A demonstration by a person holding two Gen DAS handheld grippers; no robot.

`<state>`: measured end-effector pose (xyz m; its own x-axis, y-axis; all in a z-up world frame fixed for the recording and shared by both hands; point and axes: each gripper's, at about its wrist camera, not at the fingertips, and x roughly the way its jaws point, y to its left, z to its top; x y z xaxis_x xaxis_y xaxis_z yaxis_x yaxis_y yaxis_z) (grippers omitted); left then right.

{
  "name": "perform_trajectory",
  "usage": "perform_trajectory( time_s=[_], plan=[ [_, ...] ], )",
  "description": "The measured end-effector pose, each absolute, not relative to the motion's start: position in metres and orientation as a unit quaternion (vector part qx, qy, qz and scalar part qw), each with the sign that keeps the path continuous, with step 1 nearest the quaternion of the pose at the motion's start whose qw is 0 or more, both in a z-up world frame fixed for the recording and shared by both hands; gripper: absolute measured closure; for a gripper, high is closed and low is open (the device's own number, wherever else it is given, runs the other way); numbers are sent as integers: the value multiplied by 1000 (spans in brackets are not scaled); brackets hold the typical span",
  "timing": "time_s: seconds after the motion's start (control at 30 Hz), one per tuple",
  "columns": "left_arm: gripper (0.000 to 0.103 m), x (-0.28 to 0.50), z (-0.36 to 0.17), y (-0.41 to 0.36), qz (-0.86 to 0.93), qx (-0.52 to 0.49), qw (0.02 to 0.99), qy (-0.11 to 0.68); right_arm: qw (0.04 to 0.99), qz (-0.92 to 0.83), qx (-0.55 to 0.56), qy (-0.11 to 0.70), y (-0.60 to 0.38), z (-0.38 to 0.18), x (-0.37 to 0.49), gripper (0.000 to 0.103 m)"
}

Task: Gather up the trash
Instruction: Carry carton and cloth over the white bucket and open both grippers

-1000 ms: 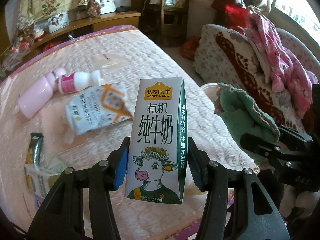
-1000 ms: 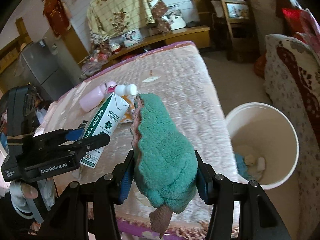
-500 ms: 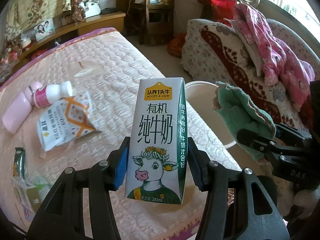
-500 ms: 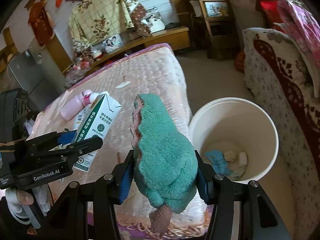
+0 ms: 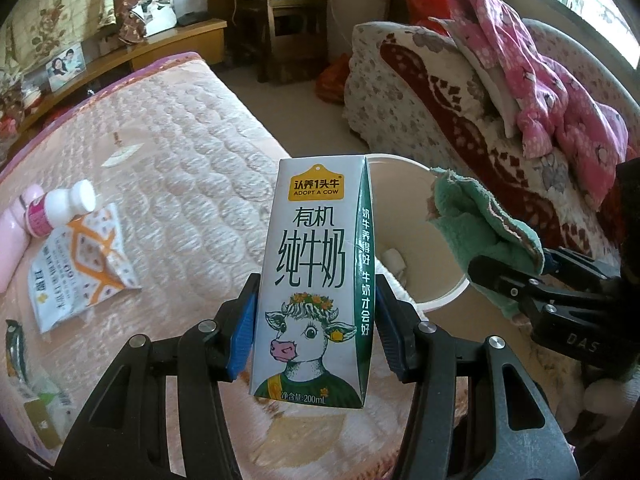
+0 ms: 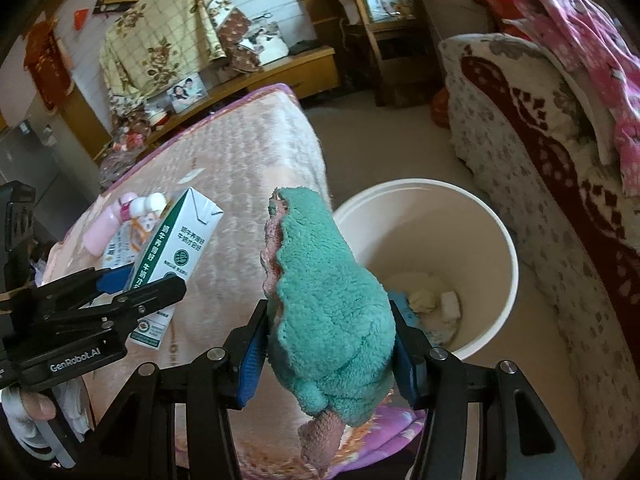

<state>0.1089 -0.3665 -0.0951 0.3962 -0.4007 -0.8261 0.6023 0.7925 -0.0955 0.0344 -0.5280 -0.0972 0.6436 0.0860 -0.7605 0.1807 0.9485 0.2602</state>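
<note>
1. Here the left gripper (image 5: 316,332) held a white milk carton (image 5: 316,280) upright, its blue pads pressed against the carton's two narrow sides.
2. In the left wrist view the carton stood in front of the near rim of the cream bucket (image 5: 440,300), covering the bucket's left part; from the right wrist view it hung over the bed, to the left of the bucket.
3. The right gripper (image 6: 328,344) was clamped on a green fleecy cloth (image 6: 332,300) with a pinkish-brown edge, the cloth bulging above the jaws and a brown tail hanging below them.
4. In the right wrist view the cloth sat just left of the bucket, overlapping its left wall; in the left wrist view it showed at the bucket's right rim.
5. The bucket stood on the floor between the bed (image 5: 180,152) and a floral-covered sofa (image 6: 540,200), and pale scraps and something blue lay at its bottom.
6. On the bed, well left of the bucket, lay a pink-and-white bottle (image 5: 60,208), a white and orange pouch (image 5: 80,264) touching it, and some small wrappers (image 5: 16,344) nearer the bed's edge.
7. A gloved hand (image 6: 32,412) gripped the left tool's handle at the far left of the bucket.
</note>
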Motion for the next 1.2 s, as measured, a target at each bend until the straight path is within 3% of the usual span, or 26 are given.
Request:
perform_trajectory(
  time_s=[0.93,1.0,1.1,1.2],
  plan=[
    [50,128,-114,-413,-347,64,809,471,871,-72,165,457,-573,-132,61,50],
    [50,129,-114,-412,-349,61,805,476,871,-80,165,456,-575,-132,62,47],
    [41,128,-115,-410,-353,55,802,479,871,-83,174,453,-578,-132,60,34],
    [41,124,-116,-410,-352,60,803,476,871,-84,179,450,-580,-131,58,34]
  ],
)
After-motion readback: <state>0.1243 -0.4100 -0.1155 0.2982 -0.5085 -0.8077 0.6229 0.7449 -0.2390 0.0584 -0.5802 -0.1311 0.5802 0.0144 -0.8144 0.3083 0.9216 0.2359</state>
